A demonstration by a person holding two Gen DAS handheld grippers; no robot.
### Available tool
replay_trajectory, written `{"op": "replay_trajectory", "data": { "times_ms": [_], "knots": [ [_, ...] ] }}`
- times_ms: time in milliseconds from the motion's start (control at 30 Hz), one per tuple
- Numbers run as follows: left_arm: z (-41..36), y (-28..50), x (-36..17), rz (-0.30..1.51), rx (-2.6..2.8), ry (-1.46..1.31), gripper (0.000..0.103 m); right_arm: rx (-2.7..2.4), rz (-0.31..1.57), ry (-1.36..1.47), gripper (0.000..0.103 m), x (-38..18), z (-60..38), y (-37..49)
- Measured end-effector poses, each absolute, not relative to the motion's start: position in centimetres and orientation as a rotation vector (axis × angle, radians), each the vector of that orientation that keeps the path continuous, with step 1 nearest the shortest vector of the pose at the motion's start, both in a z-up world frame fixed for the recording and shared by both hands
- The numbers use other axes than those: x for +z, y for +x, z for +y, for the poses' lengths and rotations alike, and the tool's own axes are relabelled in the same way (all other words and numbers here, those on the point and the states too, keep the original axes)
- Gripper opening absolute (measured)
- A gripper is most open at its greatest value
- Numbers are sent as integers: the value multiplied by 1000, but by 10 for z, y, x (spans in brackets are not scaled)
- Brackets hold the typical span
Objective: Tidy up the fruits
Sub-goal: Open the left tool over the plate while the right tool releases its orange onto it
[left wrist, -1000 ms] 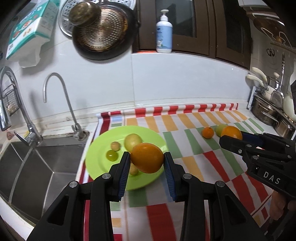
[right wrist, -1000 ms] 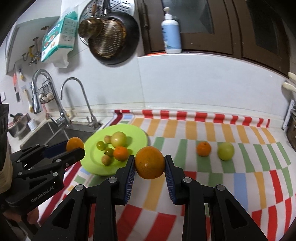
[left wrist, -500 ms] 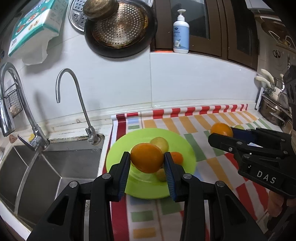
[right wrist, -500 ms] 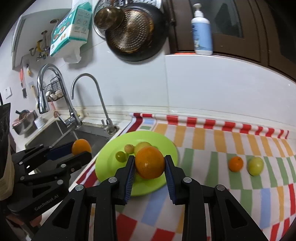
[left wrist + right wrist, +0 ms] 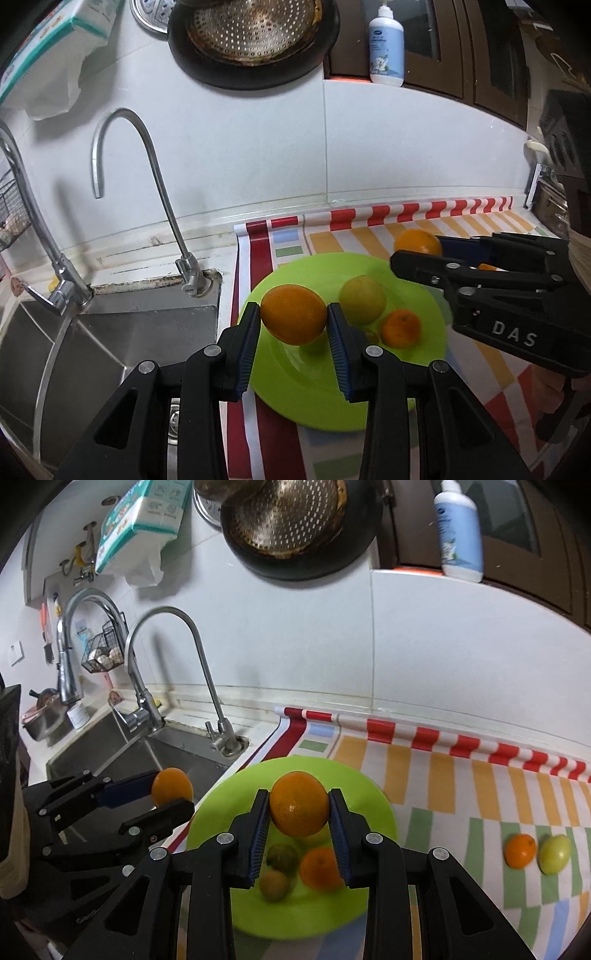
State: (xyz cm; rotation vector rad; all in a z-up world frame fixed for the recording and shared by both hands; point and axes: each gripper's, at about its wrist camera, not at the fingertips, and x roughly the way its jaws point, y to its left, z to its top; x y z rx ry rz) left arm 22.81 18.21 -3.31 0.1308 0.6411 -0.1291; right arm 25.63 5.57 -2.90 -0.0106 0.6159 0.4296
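My left gripper [image 5: 291,326] is shut on an orange [image 5: 293,315] and holds it above the left part of the green plate [image 5: 317,380]. My right gripper [image 5: 298,821] is shut on another orange [image 5: 299,803] above the same plate [image 5: 351,786]. The plate holds a yellow-green fruit [image 5: 362,300], a small tangerine [image 5: 400,328] and some smaller green fruits [image 5: 282,856]. A tangerine [image 5: 520,850] and a green fruit [image 5: 554,853] lie on the striped mat [image 5: 461,775] to the right. Each gripper shows in the other's view: the right gripper [image 5: 417,249] and the left gripper [image 5: 173,794].
A steel sink [image 5: 110,332] with two taps [image 5: 147,177] lies left of the plate. A pan [image 5: 255,40] and a tissue pack [image 5: 144,520] hang on the wall. A lotion bottle [image 5: 386,44] stands on the ledge. Pots stand at the far right.
Both grippers have moved left and closer to the plate, each still holding its orange. The plate now fills more of both views.
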Motion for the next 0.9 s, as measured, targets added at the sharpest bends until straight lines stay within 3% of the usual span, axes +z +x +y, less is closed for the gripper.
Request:
{"op": "replay_trajectory", "data": {
  "times_ms": [667,767,900],
  "knots": [
    [188,287,-76,713,-178,155,39,477,695,-30,32,-67,84,339],
    [189,286,-75,710,-171,143,43,476,707,-13,43,-69,82,340],
    [194,282,-69,702,-141,106,43,446,687,-27,44,-65,78,335]
  ]
}}
